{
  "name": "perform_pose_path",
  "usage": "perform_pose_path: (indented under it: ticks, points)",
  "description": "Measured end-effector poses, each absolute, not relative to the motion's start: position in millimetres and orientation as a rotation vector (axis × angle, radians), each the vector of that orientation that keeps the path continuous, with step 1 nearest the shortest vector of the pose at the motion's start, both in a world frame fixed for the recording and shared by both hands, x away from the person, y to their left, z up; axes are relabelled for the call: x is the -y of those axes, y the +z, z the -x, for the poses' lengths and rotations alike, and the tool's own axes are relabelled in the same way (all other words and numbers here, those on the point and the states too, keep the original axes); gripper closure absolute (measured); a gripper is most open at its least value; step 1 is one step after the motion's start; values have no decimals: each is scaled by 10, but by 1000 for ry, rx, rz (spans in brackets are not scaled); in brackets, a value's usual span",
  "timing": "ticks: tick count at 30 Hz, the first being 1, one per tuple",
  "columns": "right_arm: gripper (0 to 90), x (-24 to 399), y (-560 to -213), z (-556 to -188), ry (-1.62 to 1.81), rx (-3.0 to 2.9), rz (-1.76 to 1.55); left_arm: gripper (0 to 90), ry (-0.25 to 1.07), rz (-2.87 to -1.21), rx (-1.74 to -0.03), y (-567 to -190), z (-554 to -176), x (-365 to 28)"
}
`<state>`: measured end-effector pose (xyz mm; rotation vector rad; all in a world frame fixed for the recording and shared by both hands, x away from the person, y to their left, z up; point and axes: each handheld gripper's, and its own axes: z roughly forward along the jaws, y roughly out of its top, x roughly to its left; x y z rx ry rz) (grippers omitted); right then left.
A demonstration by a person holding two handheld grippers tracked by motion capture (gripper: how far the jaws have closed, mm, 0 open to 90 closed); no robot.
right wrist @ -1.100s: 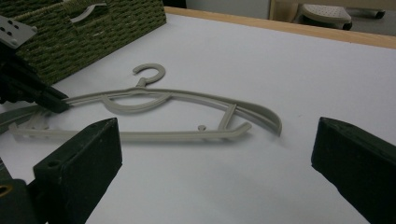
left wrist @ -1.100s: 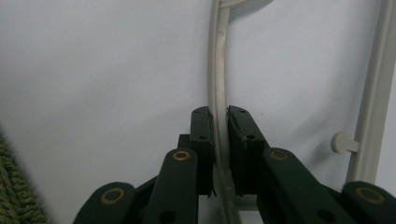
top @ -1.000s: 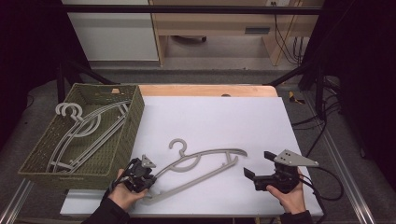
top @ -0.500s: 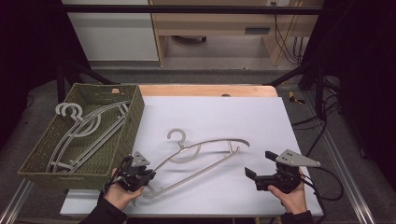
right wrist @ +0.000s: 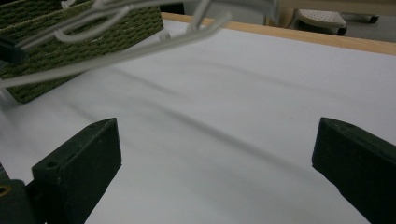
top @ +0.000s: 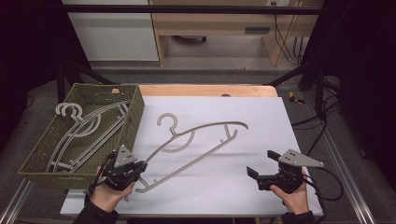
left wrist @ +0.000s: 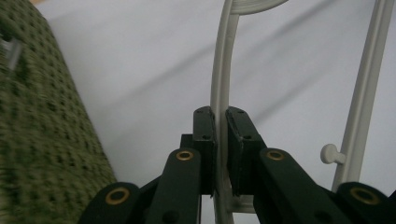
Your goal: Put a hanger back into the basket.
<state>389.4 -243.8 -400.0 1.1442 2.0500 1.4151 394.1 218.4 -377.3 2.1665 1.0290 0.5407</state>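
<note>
- Since a second ago: grey hanger (top: 196,140) lifted off the white worktop (top: 261,116) at its near end by the left gripper (top: 135,169), hook and far arm now tilted up and swung toward the middle of the sheet; right gripper (top: 254,176) unmoved at the near right corner.
- High view: left gripper clamped on the lower left tip of the hanger, just beside the near corner of the green woven basket (top: 133,116); hanger slanting up and away from that grip, hook end toward the rear, its shadow falling on the sheet beneath. More grey hangers (top: 81,128) stacked inside the basket, hooks over its left rim. Right gripper held low over the worktop, well apart from the hanger, jaws spread wide with nothing between them. A hand (top: 105,198) behind the left gripper, another hand (top: 294,198) behind the right, both entering from the bottom edge.
- Left gripper view: black pads (left wrist: 205,140) pinched narrow on the pale curved bar of the hanger, bar running up between them toward the top edge; straight lower bar with a small peg off to the right; basket wall blurred at left.
- Right gripper view: two black jaws far apart over bare white worktop; raised hanger crossing the upper left, clear of the surface, basket behind it; wooden edge of the worktop along the back.
</note>
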Motion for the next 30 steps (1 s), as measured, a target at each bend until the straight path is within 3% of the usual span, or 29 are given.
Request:
perform_pose_path:
  ticks: [8, 18, 30]
  points:
    - [16, 2442, -4002, -3902, 1413, -2048, -1151, 828, 634, -2053, -1044, -3431, -3928, -2435]
    - [16, 2443, -4001, -3905, 1414, -2046, -1148, 828, 771, -2031, -1069, -3037, -4092, -2722]
    - [15, 2442, -4005, -3912, 1411, -2049, -1147, 827, 850, -1986, -1168, -2890, -4413, -3298]
